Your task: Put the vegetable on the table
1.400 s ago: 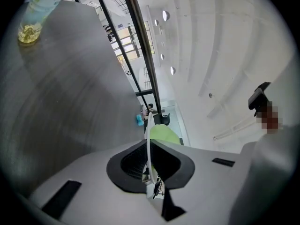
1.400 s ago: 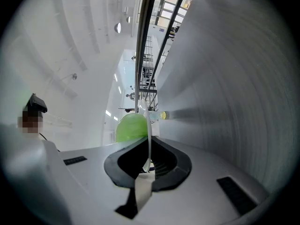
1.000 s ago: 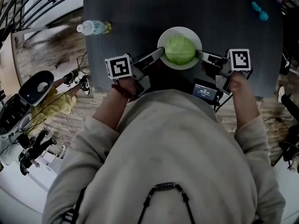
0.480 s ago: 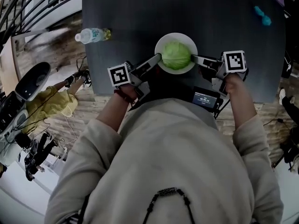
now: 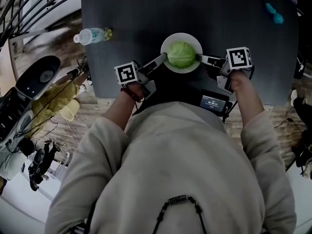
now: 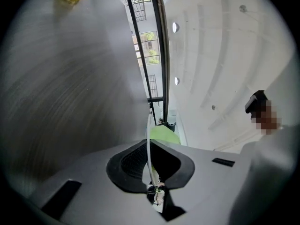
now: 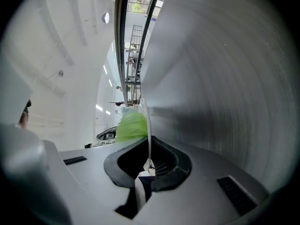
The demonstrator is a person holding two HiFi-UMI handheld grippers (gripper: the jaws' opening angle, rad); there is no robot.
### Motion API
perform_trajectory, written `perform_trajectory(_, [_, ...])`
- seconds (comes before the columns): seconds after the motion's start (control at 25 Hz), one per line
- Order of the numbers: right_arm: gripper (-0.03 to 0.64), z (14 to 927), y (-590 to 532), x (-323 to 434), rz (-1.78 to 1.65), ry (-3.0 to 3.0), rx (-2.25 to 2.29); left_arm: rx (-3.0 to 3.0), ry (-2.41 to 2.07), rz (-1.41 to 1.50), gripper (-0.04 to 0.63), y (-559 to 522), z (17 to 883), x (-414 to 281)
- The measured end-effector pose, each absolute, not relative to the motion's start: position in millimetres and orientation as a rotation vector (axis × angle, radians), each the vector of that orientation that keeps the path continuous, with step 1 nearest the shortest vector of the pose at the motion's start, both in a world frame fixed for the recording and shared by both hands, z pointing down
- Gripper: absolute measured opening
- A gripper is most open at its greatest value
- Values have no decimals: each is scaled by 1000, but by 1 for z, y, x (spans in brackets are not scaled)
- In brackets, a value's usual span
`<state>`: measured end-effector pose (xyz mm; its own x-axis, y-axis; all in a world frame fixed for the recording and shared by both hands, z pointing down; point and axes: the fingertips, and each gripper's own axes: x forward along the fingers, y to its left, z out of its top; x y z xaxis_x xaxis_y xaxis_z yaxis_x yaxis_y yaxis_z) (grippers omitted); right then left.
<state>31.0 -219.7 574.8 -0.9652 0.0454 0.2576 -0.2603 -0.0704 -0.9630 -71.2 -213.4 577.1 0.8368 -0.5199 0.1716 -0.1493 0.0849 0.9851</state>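
A green cabbage (image 5: 181, 54) lies on a white plate (image 5: 169, 41) above the dark table (image 5: 146, 13). My left gripper (image 5: 165, 58) is shut on the plate's left rim, and my right gripper (image 5: 198, 58) is shut on its right rim. In the left gripper view the thin white plate (image 6: 148, 149) edge runs between the closed pads, with the cabbage (image 6: 164, 135) behind it. In the right gripper view the plate (image 7: 149, 139) rim is likewise pinched, and the cabbage (image 7: 131, 125) sits just beyond the jaws. I cannot tell whether the plate touches the table.
A clear bottle (image 5: 92, 34) lies at the table's left edge. A teal object (image 5: 273, 12) sits at the far right of the table. A small screen device (image 5: 213, 102) hangs near the person's chest. Chairs and cables crowd the floor on the left.
Both grippers have carried the plate with the cabbage a little farther over the table. Their grip on the rim is the same.
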Motion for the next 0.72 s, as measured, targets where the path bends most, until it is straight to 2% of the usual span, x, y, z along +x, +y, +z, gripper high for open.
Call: perform_trajectory(0.72, [26, 642, -200, 40, 2145, -1825, 300, 1456, -597, -132, 21, -196, 634, -74])
